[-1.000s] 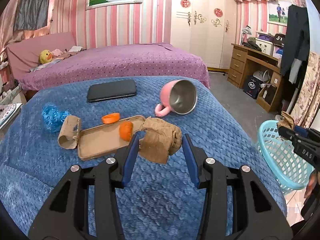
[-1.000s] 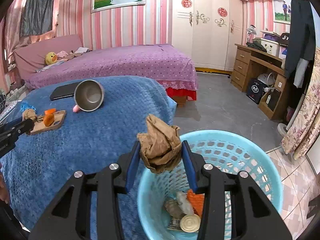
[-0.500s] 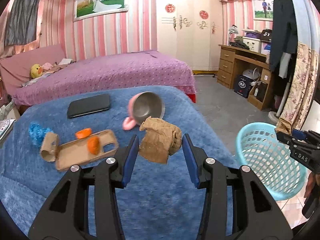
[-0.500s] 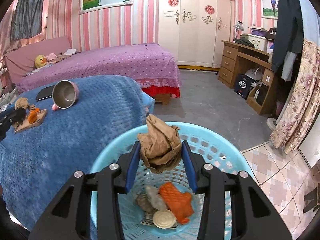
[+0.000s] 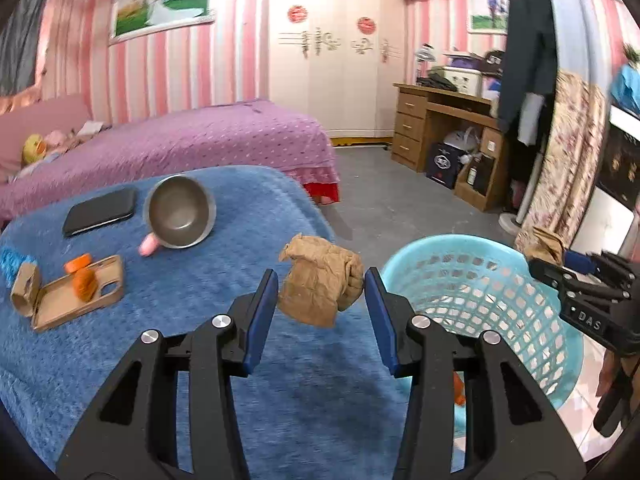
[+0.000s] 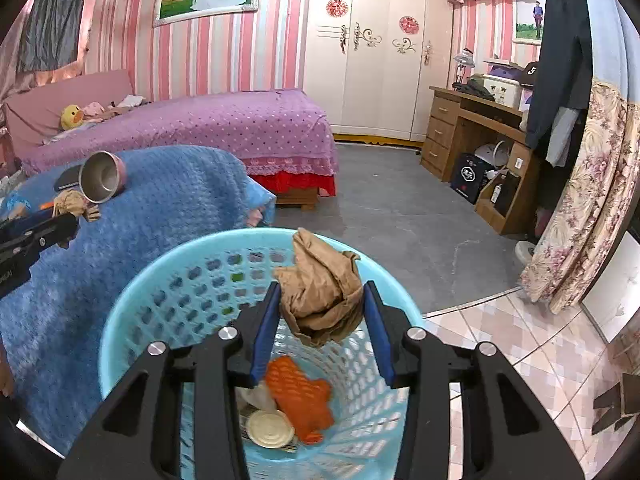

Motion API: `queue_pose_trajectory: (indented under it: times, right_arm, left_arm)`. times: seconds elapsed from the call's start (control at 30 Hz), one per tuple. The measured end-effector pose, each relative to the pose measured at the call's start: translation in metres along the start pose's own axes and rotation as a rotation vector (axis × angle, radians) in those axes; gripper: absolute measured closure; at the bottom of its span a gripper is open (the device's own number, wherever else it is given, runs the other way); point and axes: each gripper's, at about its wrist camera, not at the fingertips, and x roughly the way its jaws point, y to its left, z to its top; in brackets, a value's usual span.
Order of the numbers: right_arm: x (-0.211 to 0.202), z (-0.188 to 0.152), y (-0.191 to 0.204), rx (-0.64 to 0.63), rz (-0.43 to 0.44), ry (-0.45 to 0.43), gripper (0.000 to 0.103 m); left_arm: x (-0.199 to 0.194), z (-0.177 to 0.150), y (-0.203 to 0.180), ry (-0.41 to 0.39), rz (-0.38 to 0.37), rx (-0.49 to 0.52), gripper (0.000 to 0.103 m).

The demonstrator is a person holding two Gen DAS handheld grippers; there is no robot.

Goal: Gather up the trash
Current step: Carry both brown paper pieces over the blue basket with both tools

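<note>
Holding a crumpled wad of brown paper in each hand, I am at the drop-off stage of clearing trash. My right fingers (image 6: 320,316) are clamped on one brown paper wad (image 6: 320,300), held directly above the open mouth of the light blue basket (image 6: 132,308), so that letting go should drop it straight in. Inside the basket I can see an orange scrap (image 6: 300,396), a round tin lid (image 6: 269,428) and some pale wrapping.

My left fingers (image 5: 320,304) are clamped on a second brown paper wad (image 5: 320,280). That wad hangs over the edge of the blue blanket (image 5: 200,320) covering the bench, just beside the basket rim (image 5: 400,264) but not yet over the opening; I judge it needs to travel further right before release, or it may land on the blanket or floor.

Things remaining on the blanket, well back from my left hand: a tan tray (image 5: 76,296) with orange peel pieces (image 5: 84,280), a cardboard tube (image 5: 22,290) touching its left end, a blue crinkled scrap (image 5: 10,260), a tipped pink mug (image 5: 180,212) with a steel inside, and a black phone (image 5: 100,212). The mug and phone look like keepers, not trash.
</note>
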Motion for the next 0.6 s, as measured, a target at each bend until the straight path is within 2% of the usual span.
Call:
queue_pose_trajectory:
  times: [0.23,0.6]
  right_arm:
    - [0.001,-0.008,-0.027,0.043,-0.010,-0.004,0.062]
    - [0.007,-0.018,-0.043,0.068,0.022,-0.007,0.061]
  left_arm:
    - [0.012,-0.005,-0.047,-0.005,-0.046,0.056,0.059]
    - [0.037,-0.009,-0.069,0.051,-0.105,0.056,0.058]
